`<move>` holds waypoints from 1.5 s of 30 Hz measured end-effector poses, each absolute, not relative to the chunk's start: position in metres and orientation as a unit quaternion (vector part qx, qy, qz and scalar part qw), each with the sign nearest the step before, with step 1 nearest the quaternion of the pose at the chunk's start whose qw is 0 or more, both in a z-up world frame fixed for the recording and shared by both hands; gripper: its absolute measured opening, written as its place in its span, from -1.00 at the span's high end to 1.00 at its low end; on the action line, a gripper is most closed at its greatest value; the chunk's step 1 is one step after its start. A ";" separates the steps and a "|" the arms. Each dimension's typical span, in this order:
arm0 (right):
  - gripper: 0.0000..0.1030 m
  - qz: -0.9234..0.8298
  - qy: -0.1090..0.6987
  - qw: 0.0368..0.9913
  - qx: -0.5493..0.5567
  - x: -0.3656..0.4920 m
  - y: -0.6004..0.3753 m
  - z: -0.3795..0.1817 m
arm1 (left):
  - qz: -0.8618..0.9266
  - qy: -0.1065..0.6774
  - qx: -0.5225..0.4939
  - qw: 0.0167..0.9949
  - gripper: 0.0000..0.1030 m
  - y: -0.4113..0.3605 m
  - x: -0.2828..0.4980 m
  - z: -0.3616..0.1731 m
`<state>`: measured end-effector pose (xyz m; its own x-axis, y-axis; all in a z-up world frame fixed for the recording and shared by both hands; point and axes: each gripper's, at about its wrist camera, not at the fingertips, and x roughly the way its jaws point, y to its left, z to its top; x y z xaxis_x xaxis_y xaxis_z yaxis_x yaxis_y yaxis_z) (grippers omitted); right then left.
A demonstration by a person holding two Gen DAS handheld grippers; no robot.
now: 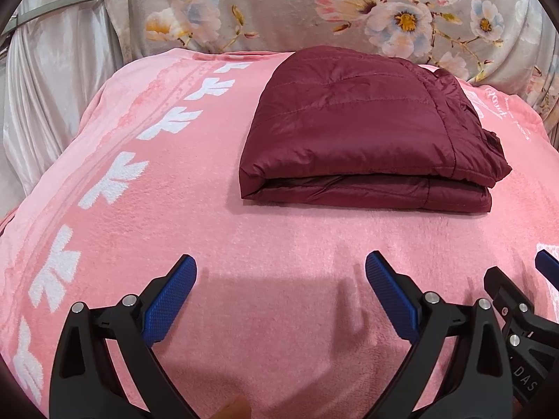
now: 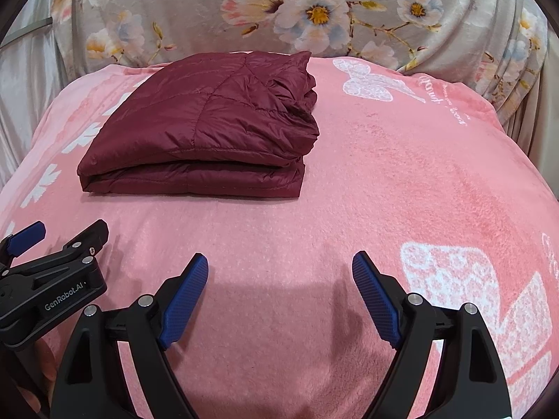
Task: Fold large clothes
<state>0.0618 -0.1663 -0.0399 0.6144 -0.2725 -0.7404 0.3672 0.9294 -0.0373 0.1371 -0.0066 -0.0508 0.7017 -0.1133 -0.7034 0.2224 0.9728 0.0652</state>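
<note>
Garment: a dark red quilted jacket [image 1: 367,129] is seen folded into a thick rectangular bundle, several layers stacked, with the folded edge facing the cameras.
Position of garment: it is laid flat on the pink blanket [image 1: 279,244], toward the far side, close to the flowered fabric; in the right wrist view it is seen left of centre [image 2: 206,129].
Right side of bundle: the layers are bunched and less even there, with crumpled edges showing.
Surface: the pink blanket is spread over a raised, soft surface; a row of white leaf shapes [image 1: 118,174] is printed along its left part, and white butterfly shapes [image 2: 370,82] with script lettering on its right part.
Backdrop: a grey fabric with large pink, white and blue flowers [image 1: 384,7] is draped behind the blanket; a pale satin curtain [image 1: 45,87] is seen at the far left.
Left gripper [image 1: 281,293]: the blue-padded fingers are spread wide with nothing between them; it is held over bare blanket, well apart from the jacket, pointing down at a slant.
Right gripper [image 2: 279,289]: the fingers are spread wide, nothing is pinched; it is likewise held over bare blanket, clear of the jacket.
Relation of grippers: they are held side by side, each visible at the edge of the other's view.
Contact: no gripper is touching the jacket.
</note>
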 end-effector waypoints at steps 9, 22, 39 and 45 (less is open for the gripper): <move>-0.60 -0.175 0.401 0.897 0.053 0.062 -0.165 -0.040 | -0.085 0.370 0.087 0.921 -0.85 -0.010 0.137 -0.050; -0.60 -0.174 0.399 0.899 0.043 0.063 -0.160 -0.039 | -0.080 0.361 0.098 0.924 -0.85 -0.015 0.132 -0.049; -0.60 -0.175 0.397 0.900 0.044 0.062 -0.160 -0.038 | -0.081 0.361 0.102 0.923 -0.84 -0.018 0.130 -0.046; -0.60 -0.175 0.397 0.900 0.044 0.062 -0.160 -0.038 | -0.082 0.362 0.102 0.923 -0.83 -0.018 0.130 -0.046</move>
<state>0.0621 -0.1597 -0.0377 0.6245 -0.2798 -0.7292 0.3495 0.9351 -0.0595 0.1302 -0.0176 -0.0462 0.7244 -0.0769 -0.6851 0.2244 0.9659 0.1289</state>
